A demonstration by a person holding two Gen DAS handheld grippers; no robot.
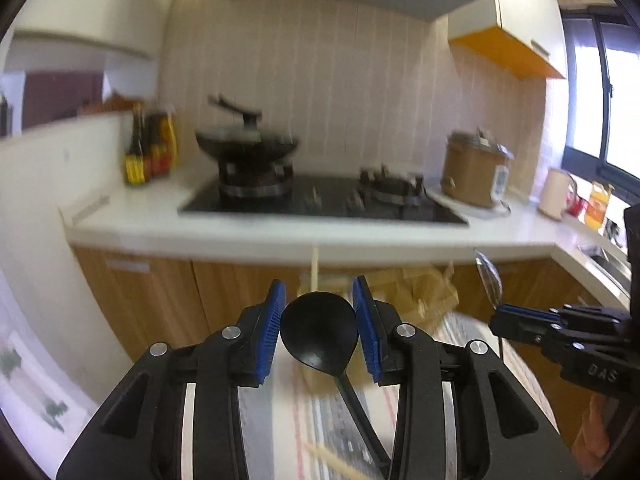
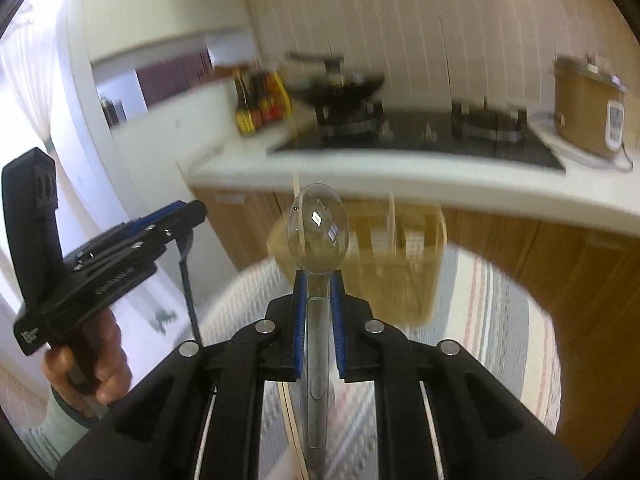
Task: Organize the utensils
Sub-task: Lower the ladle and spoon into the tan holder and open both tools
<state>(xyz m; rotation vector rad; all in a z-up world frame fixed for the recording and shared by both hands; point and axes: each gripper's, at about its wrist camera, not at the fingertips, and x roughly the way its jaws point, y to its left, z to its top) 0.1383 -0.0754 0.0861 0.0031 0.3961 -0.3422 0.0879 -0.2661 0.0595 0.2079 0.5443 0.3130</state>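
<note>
black spoon (image 1: 319,330): we have its bowl sitting between the blue pads of our left gripper (image 1: 319,312), the handle running back and down under the jaws. the jaws stand partly open, a sliver of gap on each side of the bowl, so we cannot tell whether they truly pinch it or only cradle it.
clear spoon (image 2: 318,232): our right gripper (image 2: 318,280) has its jaws closed tight on the neck, bowl up and forward, handle trailing back between the fingers. we judge the neck grip keeps the bowl free to lead into a slot.
why both are raised: both spoons are in the air above the striped cloth (image 2: 492,292), each tool carrying one, probably so we can drop two in a single trip.
wooden holder (image 2: 384,240): it stands ahead on the cloth, blurred, with pale sticks, likely chopsticks (image 2: 393,216), upright in it; we take it as the place the spoons belong.
loose chopsticks (image 1: 340,462): a pair lies on the cloth near the left gripper, not yet sorted.
beyond: the table (image 1: 280,232) carries a hob with a wok (image 1: 246,144), sauce bottles (image 1: 150,152) and a rice cooker (image 1: 474,176).
risk: we judge the black spoon's loose hold could let it tip.
</note>
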